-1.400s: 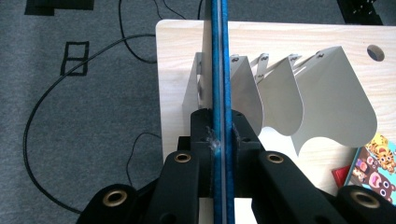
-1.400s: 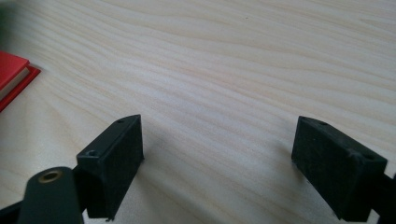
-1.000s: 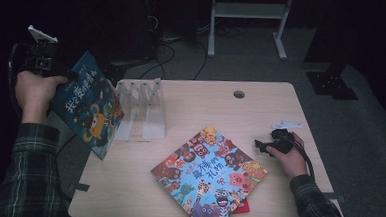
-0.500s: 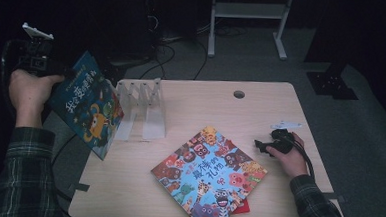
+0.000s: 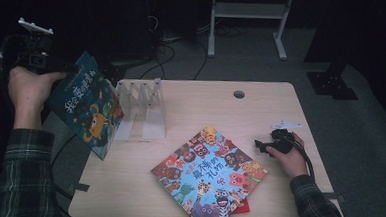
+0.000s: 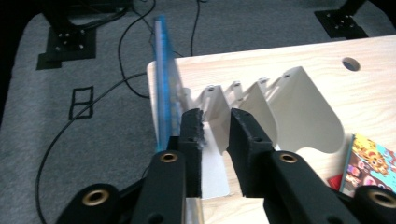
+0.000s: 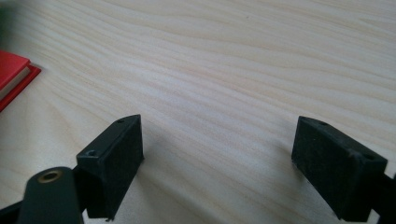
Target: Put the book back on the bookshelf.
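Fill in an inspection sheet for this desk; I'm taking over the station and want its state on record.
Surface: pale wooden table with a round hole.
Job's things: blue book up on edge at the left end beside the white rack; colourful book flat on a red book.
Clutter: nothing seen.
Grippers: left gripper narrowly apart, jaws just been closing, nothing between them, blue book against one jaw's outer side; right gripper open over bare table.
Cables: loose cables on the floor behind the table.
Surroundings: grey carpet, white stand.
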Demonstrator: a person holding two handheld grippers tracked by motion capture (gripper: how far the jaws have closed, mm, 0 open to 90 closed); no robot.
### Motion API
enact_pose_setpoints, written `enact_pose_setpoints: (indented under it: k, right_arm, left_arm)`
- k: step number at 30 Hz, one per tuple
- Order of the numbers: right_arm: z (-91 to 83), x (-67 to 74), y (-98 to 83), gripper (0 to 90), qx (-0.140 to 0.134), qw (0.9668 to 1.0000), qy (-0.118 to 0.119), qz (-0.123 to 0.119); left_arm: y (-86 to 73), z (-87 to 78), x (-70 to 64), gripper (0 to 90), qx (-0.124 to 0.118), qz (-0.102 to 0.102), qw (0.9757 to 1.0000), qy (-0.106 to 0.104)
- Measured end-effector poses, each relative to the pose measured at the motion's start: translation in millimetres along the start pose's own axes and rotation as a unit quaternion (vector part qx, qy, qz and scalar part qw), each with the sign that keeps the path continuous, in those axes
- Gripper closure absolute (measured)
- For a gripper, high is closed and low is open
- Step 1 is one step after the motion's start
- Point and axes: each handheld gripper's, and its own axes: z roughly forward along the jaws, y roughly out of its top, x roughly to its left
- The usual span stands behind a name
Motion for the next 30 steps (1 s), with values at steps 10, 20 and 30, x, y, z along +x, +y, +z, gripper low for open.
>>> enact_pose_setpoints:
  k: [10,20,30]
  right_arm:
    - [0.0,0.0,0.0,15.5,0.0,1.0,0.0,0.0]
    - [0.0,0.1,-0.1,15.4,0.0,1.0,0.0,0.0]
    - [-0.2,0.2,-0.2,15.4,0.0,1.0,0.0,0.0]
  left_arm:
    - [-3.5,9.2,-22.9,87.3,0.028,0.029,0.9984,-0.039]
    - [-24.7,30.5,-50.6,89.4,0.059,0.072,0.9934,-0.067]
    - [-56.9,62.4,-77.4,83.3,0.098,0.107,0.9859,-0.083]
